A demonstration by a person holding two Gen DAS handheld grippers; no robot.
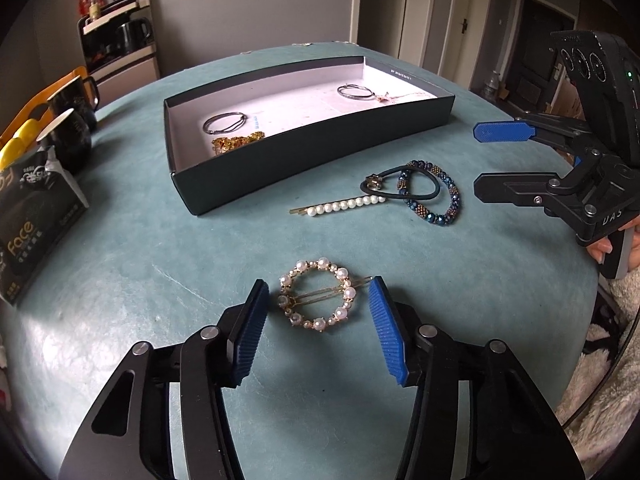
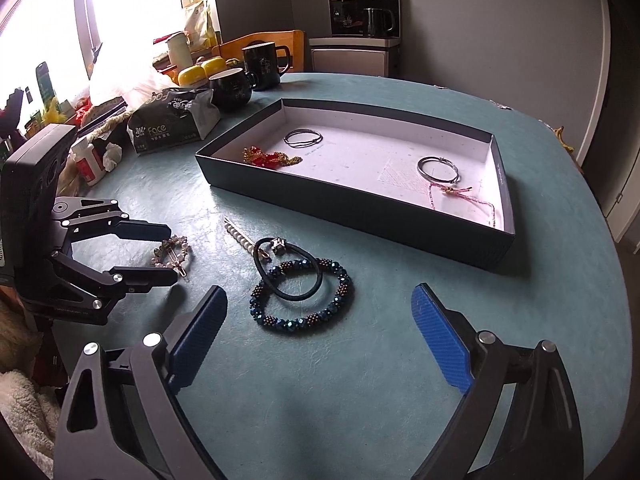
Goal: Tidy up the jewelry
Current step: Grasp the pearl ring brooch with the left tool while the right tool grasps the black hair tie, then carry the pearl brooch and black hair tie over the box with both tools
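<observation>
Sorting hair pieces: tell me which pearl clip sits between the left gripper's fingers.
The round pearl clip, a ring of pearls; the straight pearl pin lies farther off by the bracelet.

A teal worktop [image 1: 160,280] carries a dark green box [image 1: 312,156] lined white, a blue beaded bracelet [image 2: 304,300], a black hair tie [image 2: 296,276] and a gold, white-pearled hair clip [image 1: 318,296].

A matt teal table covering [image 1: 120,280], faintly creased, is seen. Glossy pearls on gilt metal form the round hair clip [image 1: 318,295]; ribbed blue pads [image 1: 386,332] are fitted to matt black plastic fingers.
</observation>
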